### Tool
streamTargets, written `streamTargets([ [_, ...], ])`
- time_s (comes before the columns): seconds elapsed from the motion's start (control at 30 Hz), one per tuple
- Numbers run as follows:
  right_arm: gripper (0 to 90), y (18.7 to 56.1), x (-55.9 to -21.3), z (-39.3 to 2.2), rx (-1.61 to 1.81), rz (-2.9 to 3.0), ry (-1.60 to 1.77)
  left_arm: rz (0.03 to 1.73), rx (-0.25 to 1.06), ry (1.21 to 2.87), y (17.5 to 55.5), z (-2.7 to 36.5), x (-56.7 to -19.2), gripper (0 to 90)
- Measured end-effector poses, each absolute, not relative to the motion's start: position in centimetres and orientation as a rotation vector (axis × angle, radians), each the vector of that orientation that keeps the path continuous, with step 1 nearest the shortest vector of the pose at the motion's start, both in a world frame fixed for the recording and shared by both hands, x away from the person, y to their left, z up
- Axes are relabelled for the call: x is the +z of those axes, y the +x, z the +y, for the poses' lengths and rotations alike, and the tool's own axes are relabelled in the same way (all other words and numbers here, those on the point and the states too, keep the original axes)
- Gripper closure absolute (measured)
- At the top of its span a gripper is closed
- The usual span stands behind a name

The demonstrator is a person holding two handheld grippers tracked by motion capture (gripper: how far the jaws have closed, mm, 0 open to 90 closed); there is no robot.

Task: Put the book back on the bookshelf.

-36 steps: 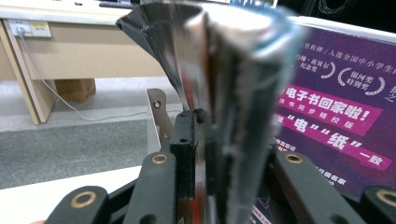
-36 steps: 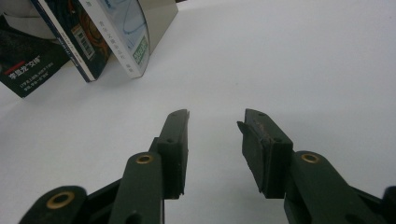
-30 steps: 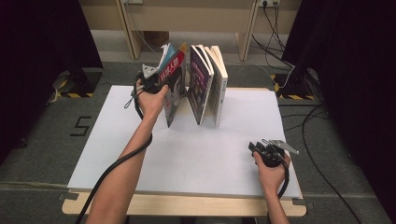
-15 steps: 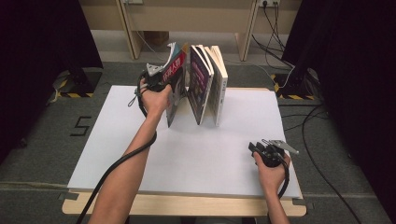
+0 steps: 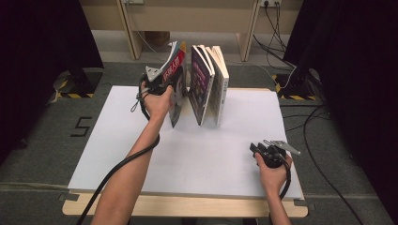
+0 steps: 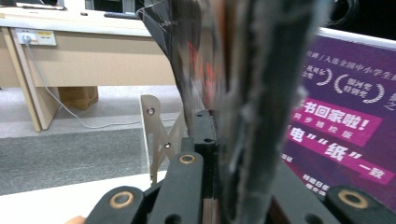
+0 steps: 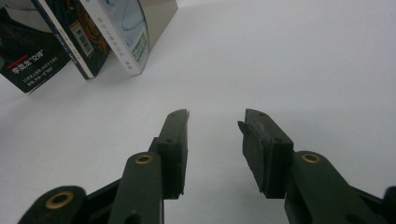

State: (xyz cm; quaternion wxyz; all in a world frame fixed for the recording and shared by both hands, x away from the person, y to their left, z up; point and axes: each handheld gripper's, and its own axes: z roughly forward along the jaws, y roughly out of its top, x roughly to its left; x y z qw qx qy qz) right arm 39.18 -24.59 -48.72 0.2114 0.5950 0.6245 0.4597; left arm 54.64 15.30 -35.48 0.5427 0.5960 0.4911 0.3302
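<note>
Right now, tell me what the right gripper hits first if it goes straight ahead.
Probably nothing soon: the right gripper points across bare white table, jaws open and empty. The books stand off to the left of its line.

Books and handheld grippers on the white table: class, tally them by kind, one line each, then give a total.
Upright books: 3 (red-covered book clamped in the left gripper, purple-covered book, cream-edged book)
Black two-jaw grippers: 2 (left gripper, right gripper)
Total: 5
</note>
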Motion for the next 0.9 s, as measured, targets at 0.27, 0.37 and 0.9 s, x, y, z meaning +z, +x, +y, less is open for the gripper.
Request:
streamTargets([
  [0.27,61.1,39.2,-48.6,-24.6,1.278,1.731,1.652,1.202,0.778,1.418,54.6,16.0,-35.9,77.9],
  [0.37,61.0,39.2,-48.7,-24.6,1.278,1.732,1.655,1.211,0.767,1.422,54.6,16.2,-36.3,74.4],
  [0.9,60.8,39.2,-48.7,-24.5,1.279,1.731,1.657,1.222,0.744,1.477,54.4,16.6,-37.1,58.3],
])
